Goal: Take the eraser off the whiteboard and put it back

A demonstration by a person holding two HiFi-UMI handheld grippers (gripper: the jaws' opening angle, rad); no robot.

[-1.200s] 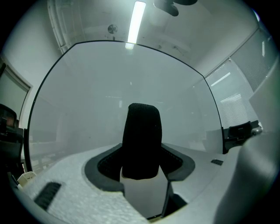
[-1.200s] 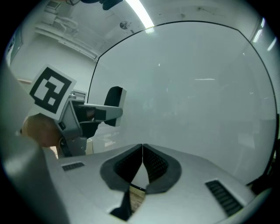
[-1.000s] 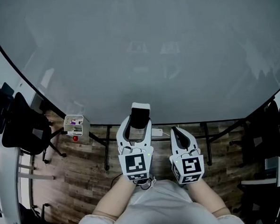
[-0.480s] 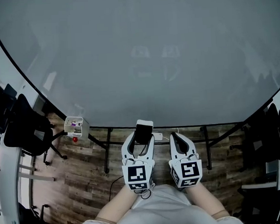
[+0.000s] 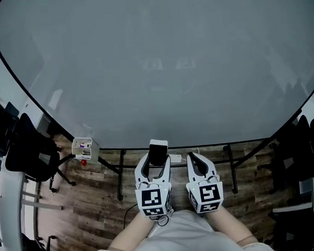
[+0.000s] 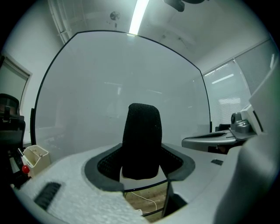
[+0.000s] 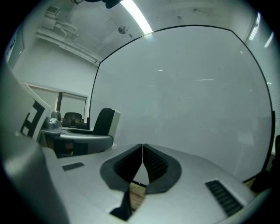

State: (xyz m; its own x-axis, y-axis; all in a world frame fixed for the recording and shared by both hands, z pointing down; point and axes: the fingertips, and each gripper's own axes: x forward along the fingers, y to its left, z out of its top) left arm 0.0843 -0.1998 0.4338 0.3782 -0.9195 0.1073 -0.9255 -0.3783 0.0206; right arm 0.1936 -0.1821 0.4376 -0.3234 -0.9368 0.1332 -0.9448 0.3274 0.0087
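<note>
The eraser [image 5: 158, 151], black felt on a white back, stands upright between the jaws of my left gripper [image 5: 158, 159], which is shut on it. In the left gripper view the eraser [image 6: 141, 140] fills the middle, with the whiteboard [image 6: 87, 96] behind it. In the head view it sits near the lower edge of the big whiteboard [image 5: 159, 69]; whether it touches the board I cannot tell. My right gripper [image 5: 196, 160] hangs beside the left one. In its own view the right gripper [image 7: 142, 151] has its pads together with nothing between them, facing the whiteboard [image 7: 197, 100].
A small white box with markers [image 5: 84, 148] hangs at the board's lower left, and shows as the white box [image 6: 34, 156] in the left gripper view. Black chairs stand at the left [image 5: 26, 149] and right [image 5: 302, 153]. A white power strip [image 5: 176, 159] lies on the wooden floor between the stand's legs.
My left gripper has drawn back toward me and lower with the eraser still in it. The right gripper has stayed where it was.
</note>
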